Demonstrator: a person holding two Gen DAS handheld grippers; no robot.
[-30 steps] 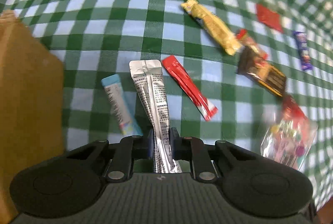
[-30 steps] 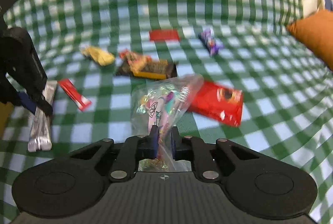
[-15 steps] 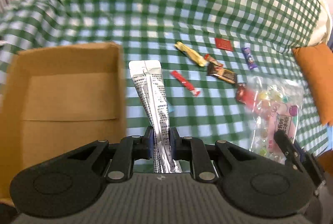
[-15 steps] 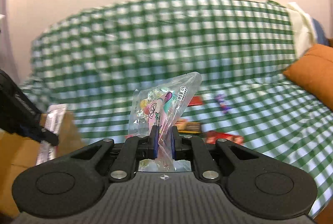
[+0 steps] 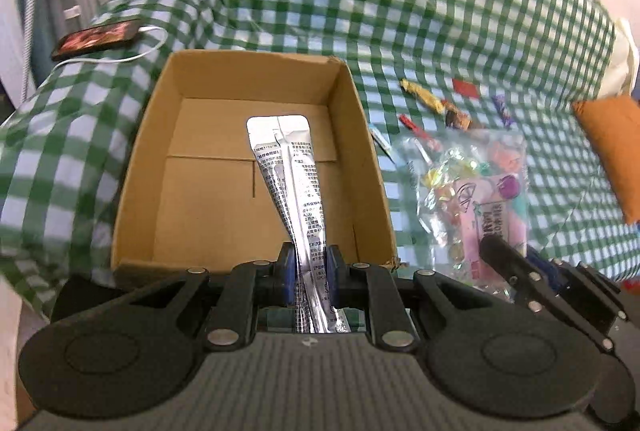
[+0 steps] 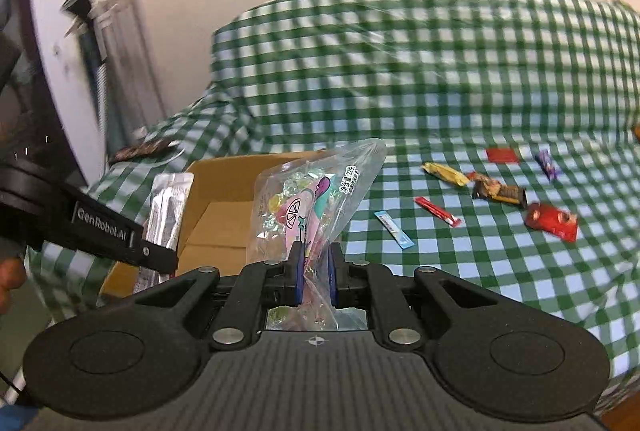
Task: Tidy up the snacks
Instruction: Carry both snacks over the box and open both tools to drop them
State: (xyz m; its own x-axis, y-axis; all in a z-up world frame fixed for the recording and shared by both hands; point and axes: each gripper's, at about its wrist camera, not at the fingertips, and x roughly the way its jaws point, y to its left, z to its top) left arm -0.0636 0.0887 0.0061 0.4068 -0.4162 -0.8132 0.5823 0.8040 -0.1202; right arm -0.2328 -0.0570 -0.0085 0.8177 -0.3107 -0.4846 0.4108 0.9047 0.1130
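Observation:
My left gripper (image 5: 310, 263) is shut on a long silver foil packet (image 5: 290, 175) and holds it over the open cardboard box (image 5: 136, 167). The box interior holds nothing. My right gripper (image 6: 314, 263) is shut on a clear bag of coloured candies (image 6: 312, 199), held up just right of the box (image 6: 224, 167). In the left wrist view the candy bag (image 5: 476, 187) and the right gripper's finger (image 5: 512, 267) show to the right of the box. In the right wrist view the left gripper (image 6: 156, 255) with the silver packet (image 6: 166, 207) shows at left.
Several snacks lie on the green checked cloth (image 6: 460, 103): a yellow bar (image 6: 446, 173), a brown bar (image 6: 498, 191), a red stick (image 6: 436, 211), a light blue stick (image 6: 394, 235), a red pack (image 6: 552, 221), a red square (image 6: 502, 155), a purple candy (image 6: 546, 163). A phone (image 5: 96, 37) lies far left; an orange cushion (image 5: 612, 147) at right.
Both grippers lifted their packets off the cloth and swung left to the box. The silver packet is now over the box interior, the candy bag beside it.

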